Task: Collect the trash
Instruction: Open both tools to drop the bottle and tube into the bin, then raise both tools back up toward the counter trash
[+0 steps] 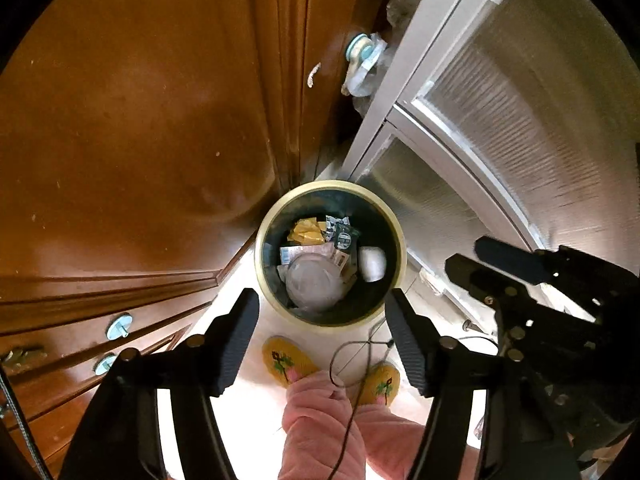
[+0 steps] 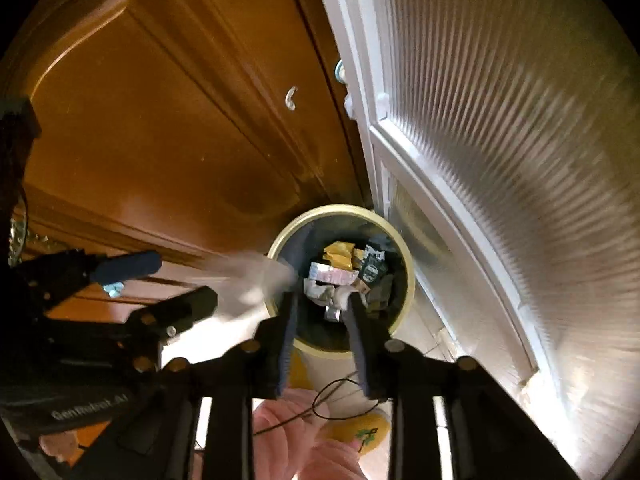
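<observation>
We hover both grippers, left gripper wide and empty, right gripper narrow and empty, above the bin, which already holds wrappers and a clear lid, so collecting looks nearly done.

Left gripper points straight down, jaws wide apart, nothing between pads. Right gripper points steeply down, jaws partly apart, nothing gripped.

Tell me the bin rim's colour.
Pale yellow, round the dark bin; the left wrist view shows it best.
</observation>
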A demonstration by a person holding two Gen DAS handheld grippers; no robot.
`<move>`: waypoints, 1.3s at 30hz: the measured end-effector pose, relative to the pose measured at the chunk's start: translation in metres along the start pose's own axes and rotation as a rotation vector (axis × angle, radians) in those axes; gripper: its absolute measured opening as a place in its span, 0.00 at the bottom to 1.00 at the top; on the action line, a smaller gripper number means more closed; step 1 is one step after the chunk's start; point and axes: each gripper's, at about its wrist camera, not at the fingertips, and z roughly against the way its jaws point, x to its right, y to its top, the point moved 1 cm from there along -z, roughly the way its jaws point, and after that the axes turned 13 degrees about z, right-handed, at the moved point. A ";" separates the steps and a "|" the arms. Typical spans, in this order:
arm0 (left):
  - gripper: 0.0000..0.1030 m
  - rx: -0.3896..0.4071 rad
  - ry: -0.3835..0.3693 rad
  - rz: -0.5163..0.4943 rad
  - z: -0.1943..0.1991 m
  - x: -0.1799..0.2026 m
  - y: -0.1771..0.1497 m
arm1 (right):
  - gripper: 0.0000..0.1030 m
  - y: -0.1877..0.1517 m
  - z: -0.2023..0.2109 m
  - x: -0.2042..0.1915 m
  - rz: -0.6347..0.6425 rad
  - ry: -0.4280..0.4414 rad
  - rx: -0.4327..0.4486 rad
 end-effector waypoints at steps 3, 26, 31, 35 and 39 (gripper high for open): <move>0.64 -0.003 -0.004 0.009 0.001 0.001 0.004 | 0.32 0.004 0.012 0.002 0.013 -0.011 0.004; 0.64 0.094 -0.069 -0.056 0.198 0.036 -0.023 | 0.33 0.010 0.173 -0.044 0.048 -0.084 0.077; 0.64 0.165 -0.091 -0.076 0.255 0.045 -0.028 | 0.33 0.015 0.225 -0.055 0.063 -0.111 0.140; 0.64 0.247 -0.103 -0.108 0.306 0.051 -0.031 | 0.33 0.020 0.272 -0.059 0.066 -0.136 0.207; 0.64 0.318 -0.106 -0.122 0.347 0.057 -0.033 | 0.33 0.023 0.313 -0.062 0.075 -0.154 0.277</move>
